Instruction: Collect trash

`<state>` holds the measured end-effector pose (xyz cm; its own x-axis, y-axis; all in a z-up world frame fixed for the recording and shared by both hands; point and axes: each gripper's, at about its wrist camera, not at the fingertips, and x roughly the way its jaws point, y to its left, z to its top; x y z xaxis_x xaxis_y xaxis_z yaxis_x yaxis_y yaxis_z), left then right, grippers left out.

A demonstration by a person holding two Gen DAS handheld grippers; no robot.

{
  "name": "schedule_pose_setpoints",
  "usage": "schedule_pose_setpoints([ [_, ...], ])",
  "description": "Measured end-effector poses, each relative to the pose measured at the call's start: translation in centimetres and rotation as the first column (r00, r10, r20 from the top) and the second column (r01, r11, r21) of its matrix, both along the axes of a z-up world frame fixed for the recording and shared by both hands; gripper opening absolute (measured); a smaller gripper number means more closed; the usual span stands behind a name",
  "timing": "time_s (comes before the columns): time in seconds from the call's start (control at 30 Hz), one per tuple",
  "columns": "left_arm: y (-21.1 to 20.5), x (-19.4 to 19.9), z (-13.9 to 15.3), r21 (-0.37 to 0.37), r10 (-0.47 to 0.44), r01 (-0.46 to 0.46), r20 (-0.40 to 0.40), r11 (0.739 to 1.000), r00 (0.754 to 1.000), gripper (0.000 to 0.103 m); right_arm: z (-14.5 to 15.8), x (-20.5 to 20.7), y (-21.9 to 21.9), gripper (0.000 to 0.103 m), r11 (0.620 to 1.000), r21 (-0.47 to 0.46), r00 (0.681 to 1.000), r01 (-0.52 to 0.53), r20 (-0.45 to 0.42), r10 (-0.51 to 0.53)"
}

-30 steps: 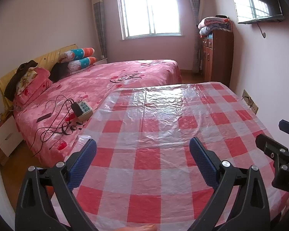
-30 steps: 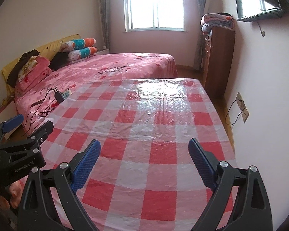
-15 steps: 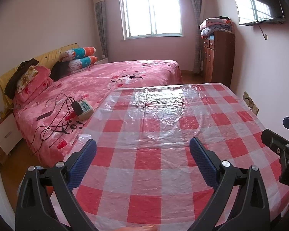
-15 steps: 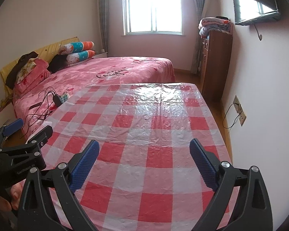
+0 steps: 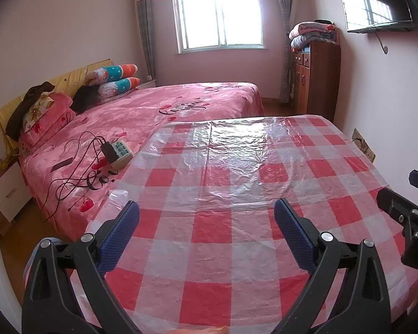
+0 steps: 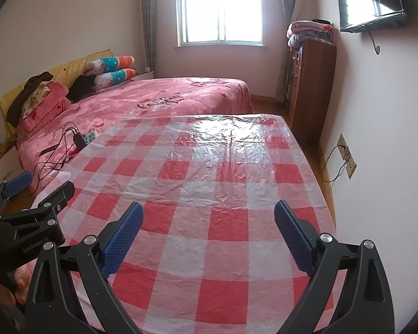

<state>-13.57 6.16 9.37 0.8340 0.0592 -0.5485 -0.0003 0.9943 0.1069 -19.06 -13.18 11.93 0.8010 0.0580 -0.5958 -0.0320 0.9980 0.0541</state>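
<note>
Change: both views now sit a little higher than a second ago, so more of the worktop's far edge and the floor beyond it show; nothing on the worktop has shifted.
Trash: cannot tell where it is; none shows in either view.
Left gripper (image 5: 206,222): jaws spread wide, holding nothing, above the near edge of the worktop.
Right gripper (image 6: 209,222): jaws spread wide, holding nothing, above the near right part of the worktop.
Side by side: each gripper shows at the edge of the other's view, the right one at the right edge and the left one at the left edge.
Worktop (image 5: 237,167): covered by a red-and-white checked cloth under clear wrinkled plastic.
Bed (image 5: 153,117): just beside the worktop's left edge, with a pink cover.
Power strip (image 5: 117,153): on the bed near the worktop's far left corner, black cables trailing from it.
Cabinet (image 5: 317,80): against the right wall past the worktop's far right corner, folded blankets on top.
</note>
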Motion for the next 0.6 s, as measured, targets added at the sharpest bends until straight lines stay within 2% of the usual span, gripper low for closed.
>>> schedule_pose_setpoints([
  [0.6,-1.3,2.6,-2.1,0.012,0.005,-0.005,-0.043,1.0,0.999,0.097,-2.7,2.8,-0.5,0.094,1.0,0.005,0.999,-0.001,-0.051,0.001],
])
